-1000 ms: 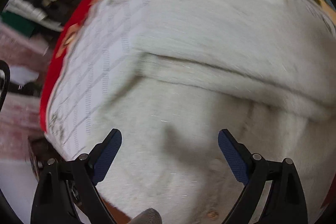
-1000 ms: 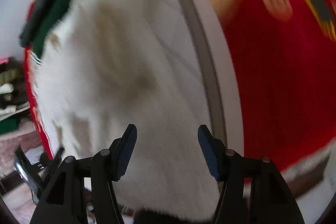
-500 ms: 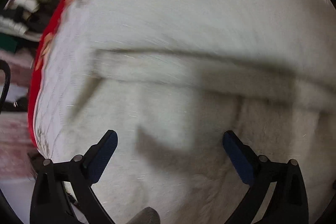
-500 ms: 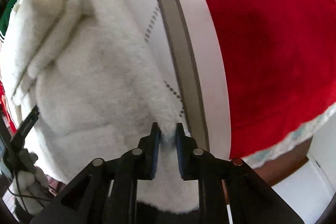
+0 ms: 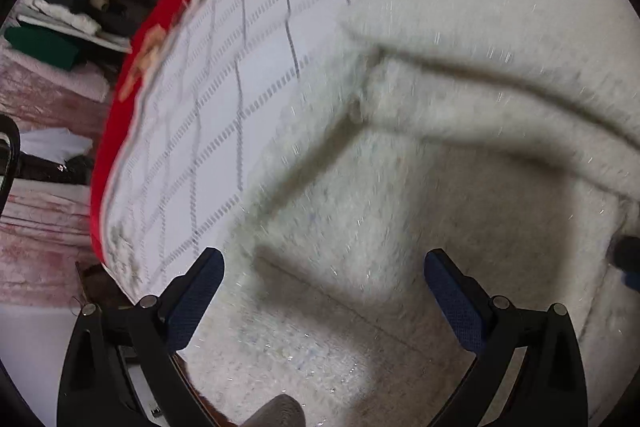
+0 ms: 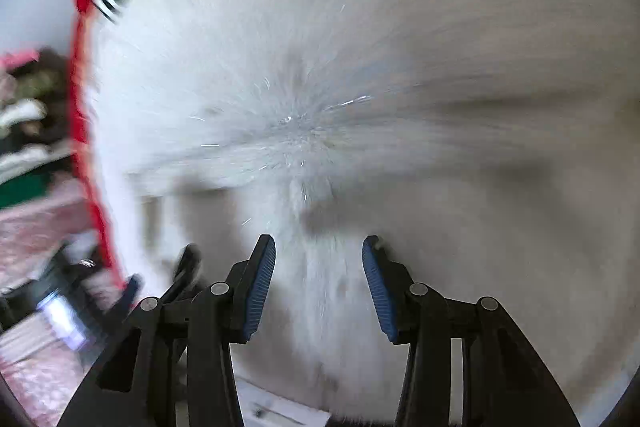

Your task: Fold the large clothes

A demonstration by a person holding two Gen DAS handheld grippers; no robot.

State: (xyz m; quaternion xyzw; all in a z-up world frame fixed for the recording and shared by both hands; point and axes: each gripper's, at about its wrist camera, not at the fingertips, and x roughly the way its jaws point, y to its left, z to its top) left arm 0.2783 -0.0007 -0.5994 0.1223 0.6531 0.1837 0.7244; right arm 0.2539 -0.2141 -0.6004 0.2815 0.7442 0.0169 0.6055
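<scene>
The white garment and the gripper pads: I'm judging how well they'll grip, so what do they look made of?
White garment: probably fleece or faux fur, matte, from its fuzzy pile with glinting fibres. Pads on the left gripper: likely rubber, dark blue with a fine dotted texture.

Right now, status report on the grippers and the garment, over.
Left hand-held gripper open above fluffy white fleece coat. Right hand-held gripper open, nothing held. Coat spread on checked white sheet; no obstruction seen.

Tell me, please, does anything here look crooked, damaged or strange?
Nothing looks damaged. The white fleece garment lies with one part folded slantwise over its body, on the white patterned cloth. The right wrist view is too blurred to judge.
</scene>
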